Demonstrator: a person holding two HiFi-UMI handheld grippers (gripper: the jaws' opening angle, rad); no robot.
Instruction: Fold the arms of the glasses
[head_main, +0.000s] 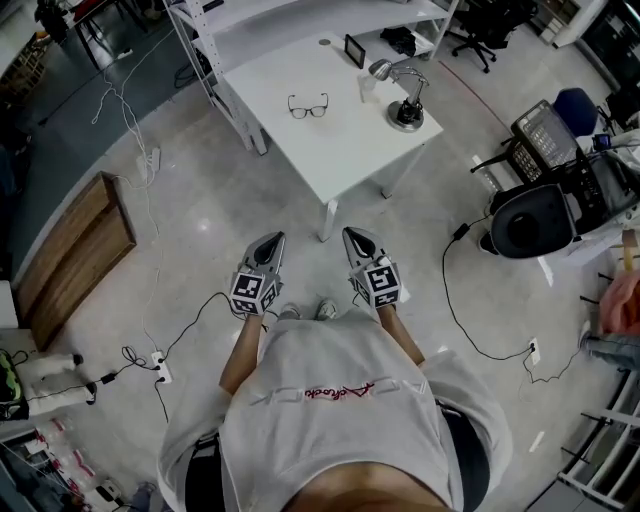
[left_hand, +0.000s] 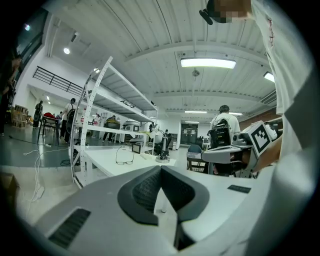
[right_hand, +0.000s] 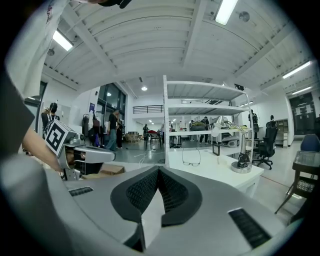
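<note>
Black-framed glasses (head_main: 308, 106) lie on the white table (head_main: 340, 160) with both arms unfolded; they show small and far in the left gripper view (left_hand: 124, 156) and the right gripper view (right_hand: 191, 158). I stand well back from the table. My left gripper (head_main: 275, 238) and right gripper (head_main: 352, 232) hang side by side over the floor, pointing towards the table. Each has its fingertips meeting, with nothing between them, as seen in the left gripper (left_hand: 160, 167) and right gripper (right_hand: 159, 168) views.
A desk lamp (head_main: 405, 110) and a small dark frame (head_main: 355, 50) share the table. A white shelf rack (head_main: 215, 40) stands beside it. Cables and a power strip (head_main: 160, 368) lie on the floor at left, near a wooden panel (head_main: 75, 250). A cart and chair (head_main: 540, 200) stand at right.
</note>
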